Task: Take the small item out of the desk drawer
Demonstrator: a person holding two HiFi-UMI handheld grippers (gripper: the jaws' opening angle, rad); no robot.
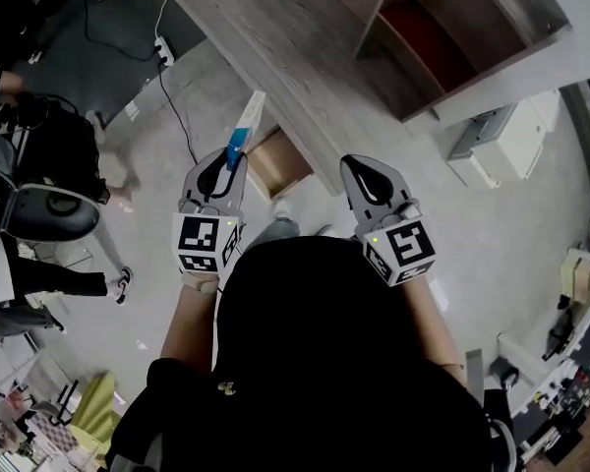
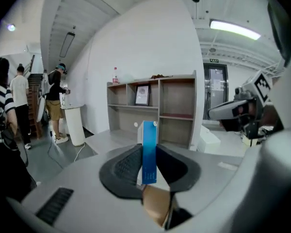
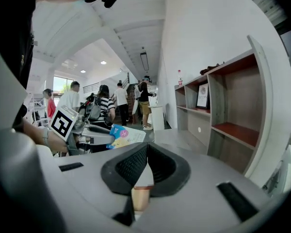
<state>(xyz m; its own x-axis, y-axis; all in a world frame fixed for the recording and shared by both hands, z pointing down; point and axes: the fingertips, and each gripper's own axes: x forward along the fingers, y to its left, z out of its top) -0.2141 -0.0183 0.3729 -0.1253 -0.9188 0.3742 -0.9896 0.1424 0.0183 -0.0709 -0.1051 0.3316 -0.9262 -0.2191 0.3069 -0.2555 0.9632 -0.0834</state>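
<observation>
My left gripper (image 1: pixel 230 157) is shut on a small blue and white box (image 1: pixel 246 126), which sticks out past its tips above the floor, left of the open wooden drawer (image 1: pixel 278 161). In the left gripper view the box (image 2: pixel 149 135) stands upright, pinched between the black pads (image 2: pixel 127 165). My right gripper (image 1: pixel 353 163) hangs over the front edge of the grey desk (image 1: pixel 295 57), to the right of the drawer. Its jaws meet with nothing between them, as the right gripper view (image 3: pixel 146 147) shows. That view also catches the box (image 3: pixel 120 135) held off to the left.
A shelf unit with reddish compartments (image 1: pixel 442 37) stands on the desk's far side. A white cabinet (image 1: pixel 506 136) is at the right. An office chair (image 1: pixel 49 209), a bag and people's legs crowd the left, and a cable (image 1: pixel 172 96) runs across the floor from a power strip (image 1: pixel 164 50).
</observation>
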